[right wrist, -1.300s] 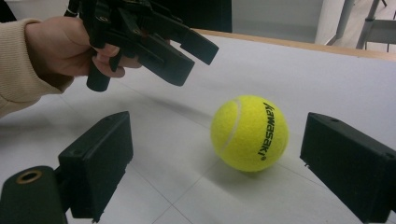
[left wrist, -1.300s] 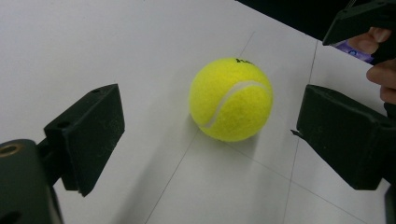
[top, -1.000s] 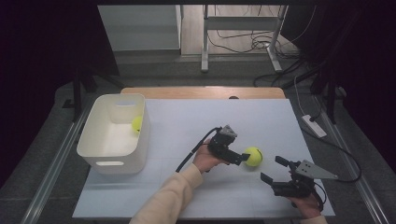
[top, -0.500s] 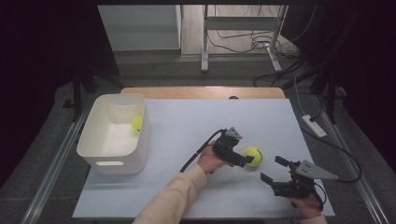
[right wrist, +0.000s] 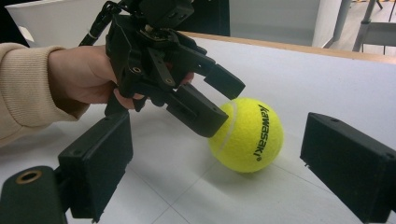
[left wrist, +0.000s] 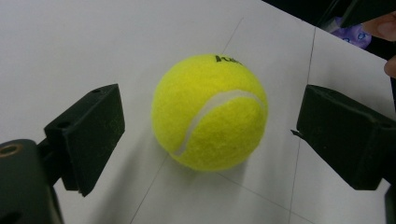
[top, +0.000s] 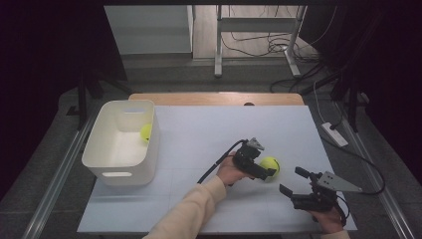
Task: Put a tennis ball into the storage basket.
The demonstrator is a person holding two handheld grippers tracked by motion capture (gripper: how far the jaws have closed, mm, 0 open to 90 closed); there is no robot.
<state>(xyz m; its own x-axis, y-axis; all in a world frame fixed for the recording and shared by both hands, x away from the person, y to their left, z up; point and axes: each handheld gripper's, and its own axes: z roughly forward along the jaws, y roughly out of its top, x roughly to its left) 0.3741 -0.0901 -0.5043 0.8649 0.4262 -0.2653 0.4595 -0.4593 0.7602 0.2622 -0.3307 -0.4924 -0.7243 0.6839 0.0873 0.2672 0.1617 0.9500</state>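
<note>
A yellow tennis ball (top: 271, 164) lies on the white table (top: 209, 129), right of centre. My left gripper (top: 266, 168) is lowered around it, open. In the left gripper view the ball (left wrist: 210, 112) rests on the table between the two black jaws with a gap on each side. My right gripper (top: 291, 180) hovers open near the front right corner, nothing between its jaws. The right gripper view looks at the ball (right wrist: 247, 135) and the left gripper (right wrist: 224, 105) straddling it. A second tennis ball (top: 146, 132) lies inside the white bin (top: 118, 174).
The white bin stands at the table's left side. A wooden strip (top: 214, 98) runs along the far edge. A power strip (top: 334, 134) and cables lie on the floor to the right.
My left gripper has moved right and slightly down to the ball, so its jaws now straddle it. The ball and the right gripper have stayed put.
</note>
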